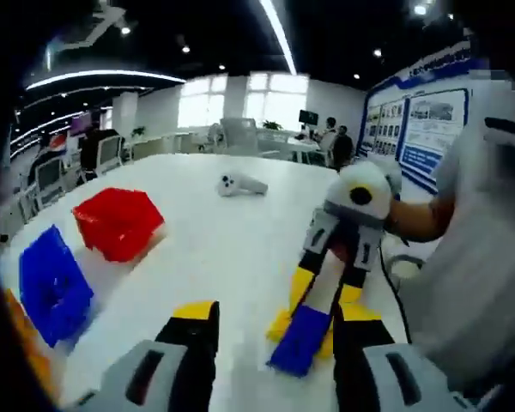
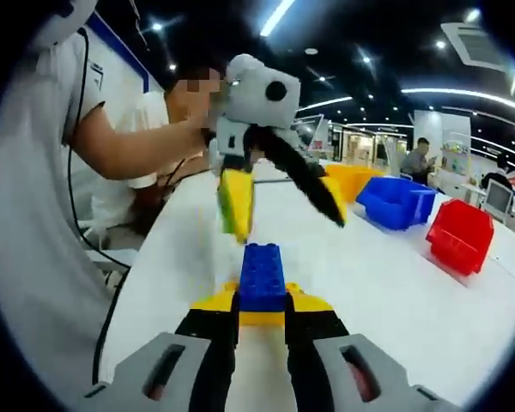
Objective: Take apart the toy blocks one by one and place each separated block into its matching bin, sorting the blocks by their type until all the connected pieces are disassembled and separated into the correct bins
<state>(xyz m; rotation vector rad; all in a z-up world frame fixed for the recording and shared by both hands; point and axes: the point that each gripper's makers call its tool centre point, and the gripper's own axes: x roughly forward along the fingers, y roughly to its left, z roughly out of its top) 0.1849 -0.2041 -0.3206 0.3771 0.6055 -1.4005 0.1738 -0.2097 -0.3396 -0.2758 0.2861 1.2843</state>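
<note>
1. right gripper (image 2: 262, 330) is pinching the blue block (image 2: 263, 276) between its jaws, low over the white table (image 2: 386, 283); a yellow block (image 2: 208, 300) is sitting under the blue one, seemingly joined to it
2. in the left gripper view the same stack is showing as blue block (image 1: 300, 339) on yellow block (image 1: 281, 324), with the right gripper (image 1: 330, 296) coming down on it from above
3. left gripper (image 1: 275, 330) is holding nothing; jaws are standing spread, stack lying between their tips but not touched
4. in the right gripper view the left gripper (image 2: 283, 202) is hovering just beyond the stack, jaws wide
5. bins are sitting well apart from the stack: red bin (image 1: 118, 221), blue bin (image 1: 53, 286), an orange-yellow bin (image 2: 354, 180) beside the blue one
6. risk: pulling blue up with yellow unheld is likely lifting the whole stack instead of splitting it; left jaws probably needing to clamp yellow first
7. risk: grip on blue looking near its end; twisting could be making it slip or pop free and skid off the table
8. risk: two grippers crowding one small stack; jaws could be colliding
</note>
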